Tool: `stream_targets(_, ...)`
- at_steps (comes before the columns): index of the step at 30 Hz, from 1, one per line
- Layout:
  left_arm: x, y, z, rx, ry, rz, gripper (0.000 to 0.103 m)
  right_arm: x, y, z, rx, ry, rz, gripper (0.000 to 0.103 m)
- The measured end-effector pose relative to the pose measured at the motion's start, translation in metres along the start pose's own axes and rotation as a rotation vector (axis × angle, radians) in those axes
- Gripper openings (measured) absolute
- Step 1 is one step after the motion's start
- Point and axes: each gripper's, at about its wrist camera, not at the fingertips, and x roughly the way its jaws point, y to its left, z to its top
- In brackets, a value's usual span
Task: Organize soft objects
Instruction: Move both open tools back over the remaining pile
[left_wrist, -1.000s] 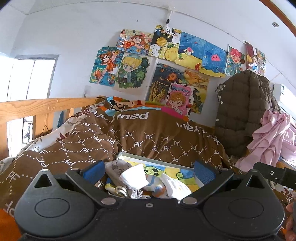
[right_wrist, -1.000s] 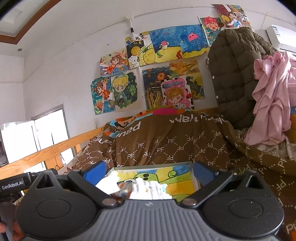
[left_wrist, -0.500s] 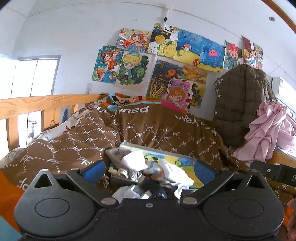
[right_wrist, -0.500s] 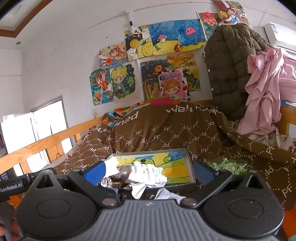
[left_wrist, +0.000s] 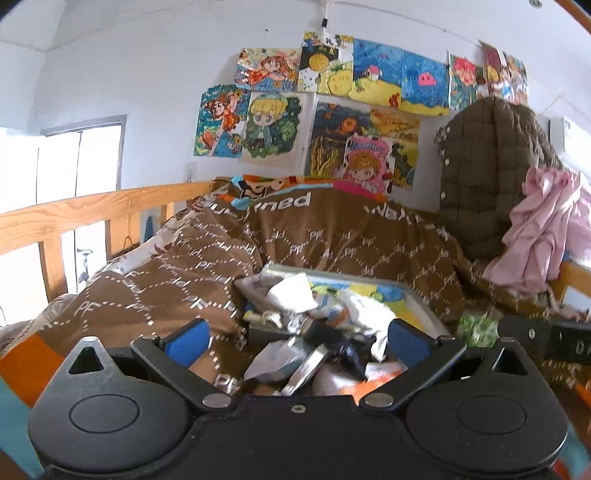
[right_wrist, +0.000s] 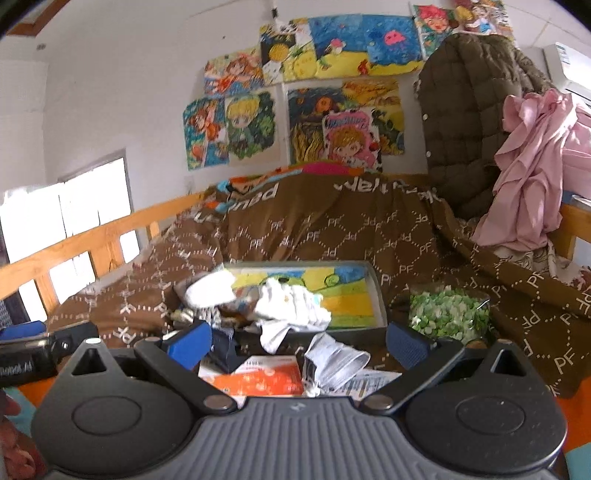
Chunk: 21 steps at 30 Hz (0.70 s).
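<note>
A shallow box with a bright painted bottom (right_wrist: 343, 291) lies on the brown quilt (right_wrist: 314, 229). A heap of white and patterned soft cloths (right_wrist: 291, 306) spills over its near left side; it also shows in the left wrist view (left_wrist: 314, 302). My left gripper (left_wrist: 297, 341) is open and empty, just short of the heap. My right gripper (right_wrist: 297, 341) is open and empty, above an orange packet (right_wrist: 266, 376) and a crumpled silver wrapper (right_wrist: 336, 360).
A green and white bundle (right_wrist: 448, 312) lies right of the box. A brown quilted jacket (right_wrist: 465, 122) and pink garment (right_wrist: 532, 166) hang at the right. A wooden bed rail (left_wrist: 92, 214) runs along the left. Loose papers (left_wrist: 291, 363) lie near the left gripper.
Both grippers have drawn back and tilted down. More of the box and the clutter in front of it has come into view. Both stay open.
</note>
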Motion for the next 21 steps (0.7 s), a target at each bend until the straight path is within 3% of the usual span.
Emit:
stream_targets(7,0.001,0.012,-0.015,0.06,0.109,0.03,0.102,0.008,0.01,-0.006,-0.055,0.053,0.028,0.103)
stream_targets(21,0.045,0.027,-0.015,0.13,0.263,-0.122,0.102,0.029,0.031,-0.016,-0.169,0.164,0.067,0.103)
